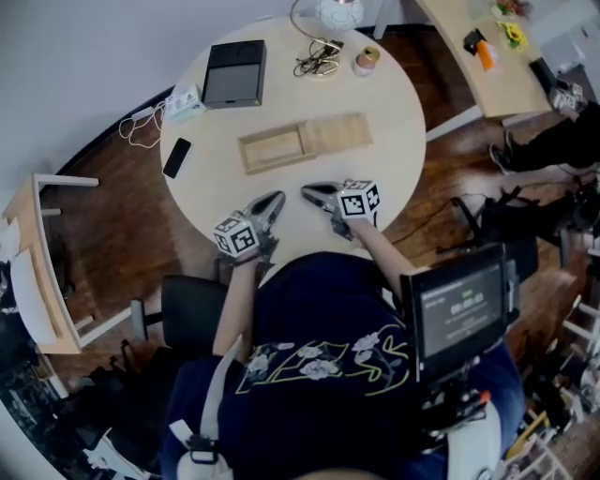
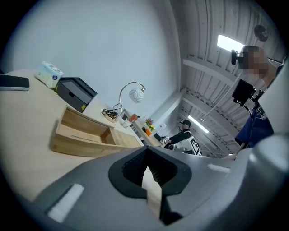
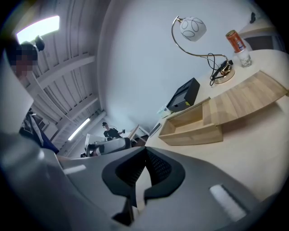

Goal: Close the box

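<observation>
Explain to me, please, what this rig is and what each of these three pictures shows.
There is no robot here: a person at a round table holds a two-jaw tool in each hand. One picture comes from a camera on the person's head, looking steeply down. The other two come from cameras riding on the tools, each looking along its own jaws. The left hand-held gripper and the right hand-held gripper are by the table's near edge, jaws together, holding nothing. The marker cubes are part of them. Beyond them lies a shallow wooden box whose sliding lid is pulled partway off to the right. Also on the table are a phone, a black box, a tissue pack and a lamp.
</observation>
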Motion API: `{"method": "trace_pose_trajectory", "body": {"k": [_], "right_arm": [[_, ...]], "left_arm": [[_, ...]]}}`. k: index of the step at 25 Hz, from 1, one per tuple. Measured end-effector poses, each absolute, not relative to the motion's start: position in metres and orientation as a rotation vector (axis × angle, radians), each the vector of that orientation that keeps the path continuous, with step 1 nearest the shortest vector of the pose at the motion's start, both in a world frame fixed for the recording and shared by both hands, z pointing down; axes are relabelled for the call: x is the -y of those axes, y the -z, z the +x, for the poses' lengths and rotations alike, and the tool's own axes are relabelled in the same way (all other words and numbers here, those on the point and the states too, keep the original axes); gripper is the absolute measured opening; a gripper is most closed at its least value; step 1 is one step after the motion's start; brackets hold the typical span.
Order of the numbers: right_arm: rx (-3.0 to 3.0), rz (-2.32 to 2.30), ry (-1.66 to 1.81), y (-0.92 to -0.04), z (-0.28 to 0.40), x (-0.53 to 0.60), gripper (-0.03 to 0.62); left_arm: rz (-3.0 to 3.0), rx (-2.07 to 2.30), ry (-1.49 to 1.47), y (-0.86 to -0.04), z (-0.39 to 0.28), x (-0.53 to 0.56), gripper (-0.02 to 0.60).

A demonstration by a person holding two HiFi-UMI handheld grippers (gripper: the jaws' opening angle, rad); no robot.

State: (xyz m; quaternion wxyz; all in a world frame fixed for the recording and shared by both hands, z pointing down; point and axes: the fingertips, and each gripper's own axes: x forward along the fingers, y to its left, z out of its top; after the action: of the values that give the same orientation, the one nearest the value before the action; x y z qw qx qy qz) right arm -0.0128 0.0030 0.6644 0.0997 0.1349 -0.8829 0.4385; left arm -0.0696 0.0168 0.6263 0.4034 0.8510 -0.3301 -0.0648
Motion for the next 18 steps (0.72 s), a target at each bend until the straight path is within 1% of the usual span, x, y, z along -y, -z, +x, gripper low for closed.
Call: {"method": "trace_pose_trajectory", "body": {"k": [3, 6, 7, 9, 11, 14, 18], "right_arm": [[2.563, 0.505, -1.326, -0.681, 0.008, 0.030, -0.008], [2.530, 0.755, -1.375, -0.697, 0.053, 0.116, -0.008], [2.488, 0.868, -1.368, -0.701, 0.078, 0.146, -0.009], [2.294, 1.162, -1.280, -0.720, 0.151, 0.201, -0.009], [2.068, 1.355, -1.171, -0.738, 0.214, 0.234, -0.009], [1.842, 1.328, -1.198, -0.770, 0.250, 0.239, -0.009], [1.699, 1.248, -1.366, -0.806, 0.242, 0.224, -0.013]], "left_arm": [[2.085, 0.891, 0.157, -0.644, -0.089, 0.006, 0.005], [1.994, 1.006, 0.155, -0.672, -0.126, 0.049, 0.005], [1.939, 1.090, 0.182, -0.678, -0.148, 0.062, 0.005], [1.781, 1.297, 0.253, -0.689, -0.203, 0.081, 0.003], [1.665, 1.421, 0.250, -0.703, -0.241, 0.089, 0.004], [1.617, 1.381, 0.162, -0.721, -0.247, 0.095, 0.003], [1.604, 1.329, 0.020, -0.739, -0.228, 0.100, 0.003]]}}
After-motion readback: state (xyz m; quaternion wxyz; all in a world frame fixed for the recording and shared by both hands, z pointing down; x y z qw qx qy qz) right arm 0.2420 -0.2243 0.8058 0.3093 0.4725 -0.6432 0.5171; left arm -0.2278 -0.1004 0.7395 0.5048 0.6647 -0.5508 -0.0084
